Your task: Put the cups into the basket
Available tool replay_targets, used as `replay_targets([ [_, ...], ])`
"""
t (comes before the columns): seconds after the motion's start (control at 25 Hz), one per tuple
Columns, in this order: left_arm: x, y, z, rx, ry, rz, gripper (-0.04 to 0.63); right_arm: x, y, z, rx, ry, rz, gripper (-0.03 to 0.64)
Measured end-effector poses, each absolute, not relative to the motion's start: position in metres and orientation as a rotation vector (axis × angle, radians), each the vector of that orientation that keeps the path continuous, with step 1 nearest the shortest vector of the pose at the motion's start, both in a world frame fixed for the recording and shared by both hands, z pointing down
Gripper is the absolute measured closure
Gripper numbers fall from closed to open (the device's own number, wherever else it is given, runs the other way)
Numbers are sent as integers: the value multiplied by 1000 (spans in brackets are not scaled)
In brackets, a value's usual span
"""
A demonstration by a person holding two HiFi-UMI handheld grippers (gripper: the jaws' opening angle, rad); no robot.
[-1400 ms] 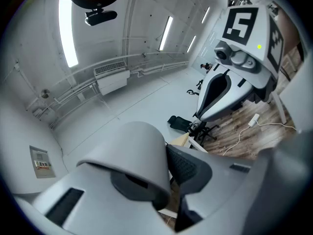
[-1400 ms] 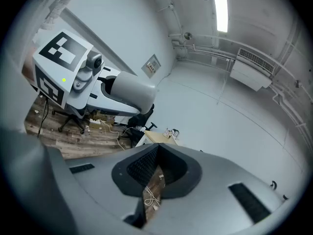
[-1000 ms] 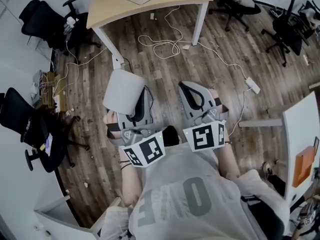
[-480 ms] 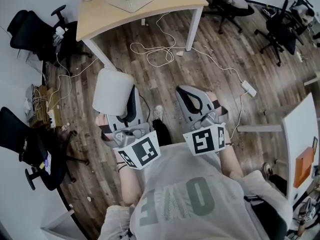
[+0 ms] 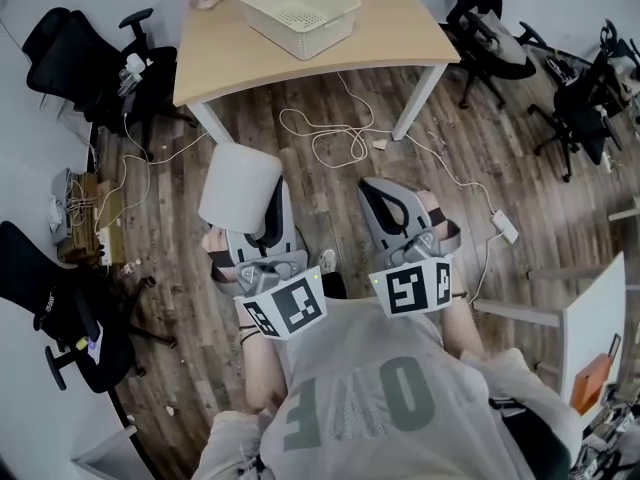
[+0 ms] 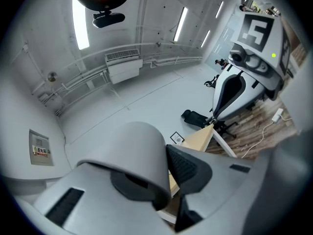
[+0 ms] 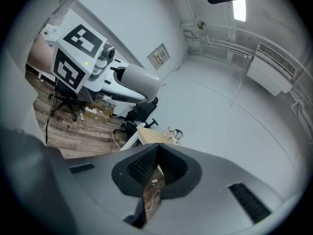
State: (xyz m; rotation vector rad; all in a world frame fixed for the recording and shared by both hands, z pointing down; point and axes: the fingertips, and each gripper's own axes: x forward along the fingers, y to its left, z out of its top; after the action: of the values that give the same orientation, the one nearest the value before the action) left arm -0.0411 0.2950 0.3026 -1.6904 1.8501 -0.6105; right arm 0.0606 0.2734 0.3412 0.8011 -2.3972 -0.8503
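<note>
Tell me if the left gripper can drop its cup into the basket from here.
Probably not yet: the left gripper, shut on the cup, is over the floor, short of the basket on the table. Nothing blocks the way.

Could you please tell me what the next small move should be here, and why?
Probably carry the left gripper forward toward the table: it is shut on the white cup above the floor, while the basket sits on the tabletop ahead, so the cup is not over it yet.

Wooden table further down in the head view than a second ago, white basket on it now wholly in sight, no longer cut by the top edge
</note>
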Motion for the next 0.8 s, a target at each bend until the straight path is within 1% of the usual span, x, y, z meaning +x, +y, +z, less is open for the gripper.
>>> replay_targets([
  [0.2,-80,236,289,-1676,1836,-595,505,22,217,330,826,-2397,-874,618],
  [0.52,-108,160,279,-1693,1766,-556,505,-15,147,317,892,-2425,-870,618],
  [0.8,-105,120,289,-1741,1751,-543,505,-6,107,314,944,-2400,-861,618],
])
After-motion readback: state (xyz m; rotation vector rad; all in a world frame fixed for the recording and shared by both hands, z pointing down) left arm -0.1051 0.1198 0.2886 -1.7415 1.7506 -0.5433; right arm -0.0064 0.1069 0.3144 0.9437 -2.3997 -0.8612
